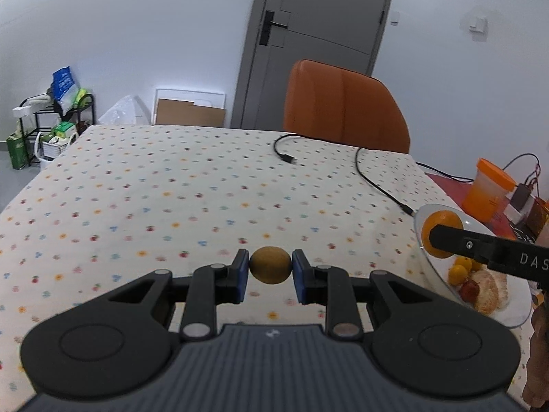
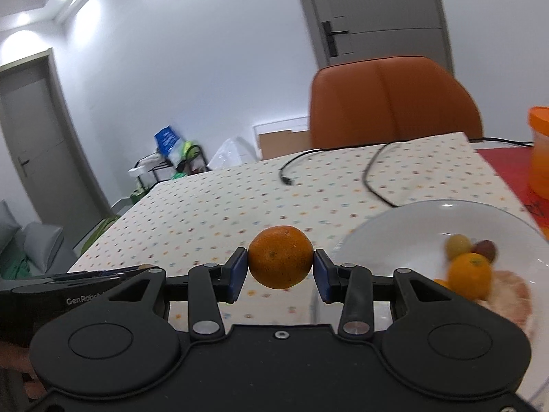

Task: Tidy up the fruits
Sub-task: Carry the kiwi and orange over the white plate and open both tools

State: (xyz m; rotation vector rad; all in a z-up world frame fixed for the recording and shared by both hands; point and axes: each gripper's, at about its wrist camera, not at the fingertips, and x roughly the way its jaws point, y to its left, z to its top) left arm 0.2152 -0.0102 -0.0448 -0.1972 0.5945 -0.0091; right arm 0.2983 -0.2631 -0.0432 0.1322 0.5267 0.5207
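Observation:
My left gripper [image 1: 270,264] is shut on a small brown-green kiwi [image 1: 270,269], held between the blue pads above the dotted tablecloth [image 1: 171,199]. My right gripper [image 2: 279,264] is shut on an orange [image 2: 279,257], just left of a clear glass bowl [image 2: 394,226]. In the left wrist view that orange [image 1: 442,218] hangs over the bowl's rim [image 1: 423,250] at the right edge. The bowl holds small oranges [image 2: 470,274], a red fruit [image 2: 485,249] and a peeled citrus piece [image 1: 490,292].
A black cable [image 1: 374,178] trails across the far right of the cloth. An orange chair [image 1: 343,106] stands behind the table. An orange-lidded jar [image 1: 489,189] sits on a red mat [image 2: 504,168] beyond the bowl. A hand [image 1: 540,343] shows at the right edge.

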